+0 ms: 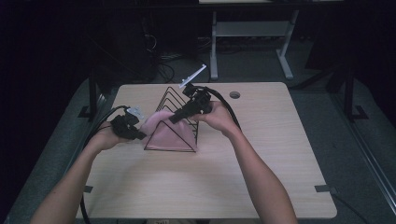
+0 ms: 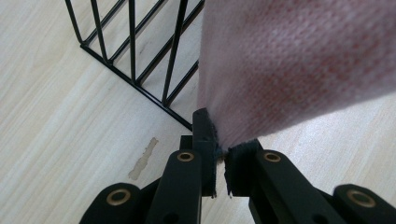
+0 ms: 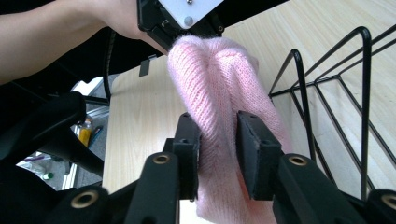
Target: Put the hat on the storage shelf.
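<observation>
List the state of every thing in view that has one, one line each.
pink knit cloth: bunched, held off the table between both grippers, beside the rack.
wire rack: upright on the table, triangular frames standing.
left gripper: shut on the cloth's edge.
right gripper: shut on a thick fold of the cloth.
table: bare wood, a round cable hole near its far edge.

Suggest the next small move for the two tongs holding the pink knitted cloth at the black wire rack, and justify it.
Probably lift the pink knitted cloth slightly and ease it clear of the black wire rack. Both the left tongs and the right tongs are shut on it, and it rests against the rack's wires, so dragging it sideways might snag.
</observation>
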